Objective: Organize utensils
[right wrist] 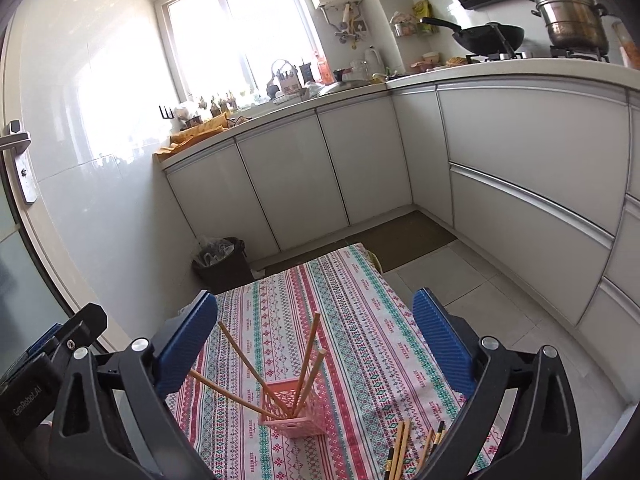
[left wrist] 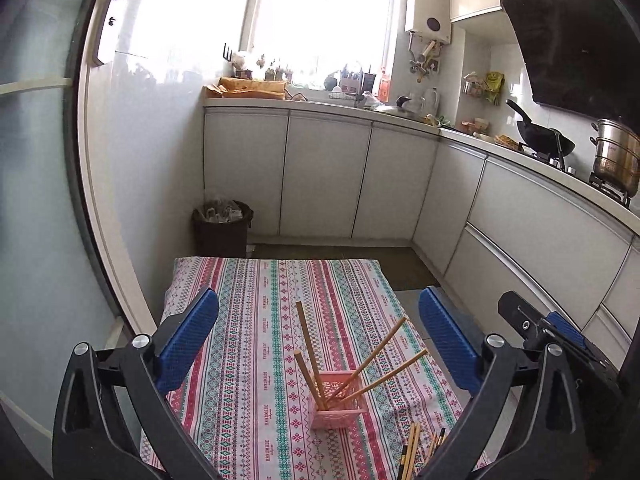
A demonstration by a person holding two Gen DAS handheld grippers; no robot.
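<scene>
Table w/ striped cloth carries it all. Both tongs, left & right, hang above it, spread wide, holding nothing. Pink basket sits mid-table w/ four chopsticks leaning inside; prob light, tips easily, so don't knock it. Loose chopsticks lie near the front edge, right of the basket: thin, stiff, likely slick. Pinch mid-shaft.

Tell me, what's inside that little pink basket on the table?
Four wooden chopsticks stand in the pink basket, leaning apart in different directions. Their lower tips and the basket's bottom are hidden by its latticed walls.
</scene>
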